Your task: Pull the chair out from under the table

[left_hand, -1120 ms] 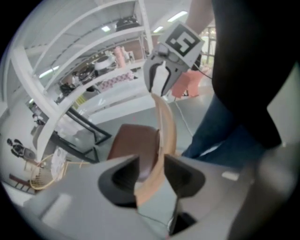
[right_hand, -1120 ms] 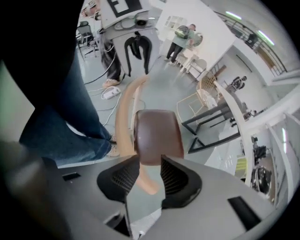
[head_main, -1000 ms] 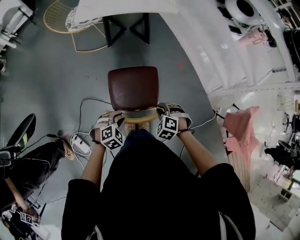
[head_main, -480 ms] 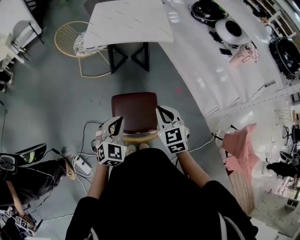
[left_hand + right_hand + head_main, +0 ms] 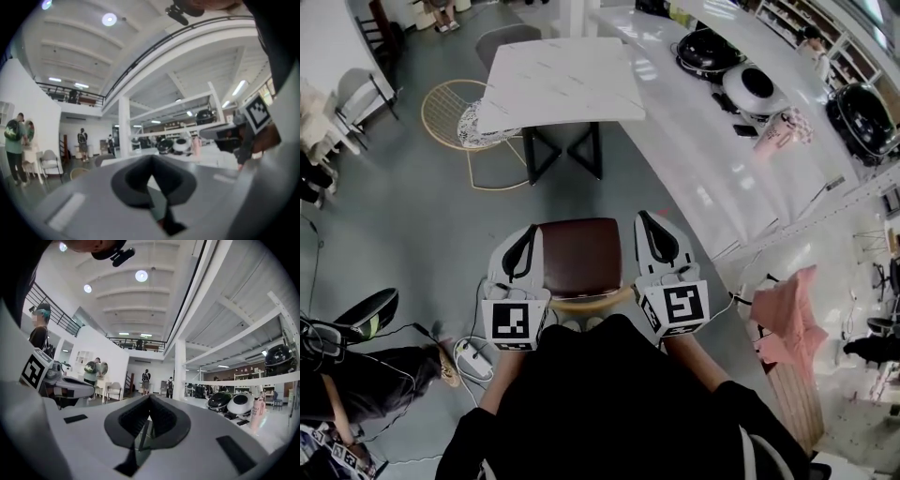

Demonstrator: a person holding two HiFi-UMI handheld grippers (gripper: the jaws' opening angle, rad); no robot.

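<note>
The chair (image 5: 578, 258), with a dark brown seat and a light wooden back rail, stands on the grey floor clear of the white marble table (image 5: 558, 82). It sits between my two raised grippers in the head view. My left gripper (image 5: 528, 236) hovers over the seat's left edge and my right gripper (image 5: 645, 219) over its right edge. Both point forward, away from me. In the left gripper view the left gripper (image 5: 151, 161) has its jaws together with nothing between them. The right gripper (image 5: 150, 401) looks the same in its own view. Neither touches the chair.
A gold wire chair (image 5: 455, 117) stands left of the table. A long white counter (image 5: 712, 159) with round appliances runs along the right. A pink cloth (image 5: 783, 305) hangs at the right. A power strip (image 5: 473, 356) and cables lie on the floor beside a person (image 5: 347, 375).
Both grippers left the chair's back rail, closed, rose and swung from pointing down to pointing forward. The head view tilted up, bringing the table into sight.
</note>
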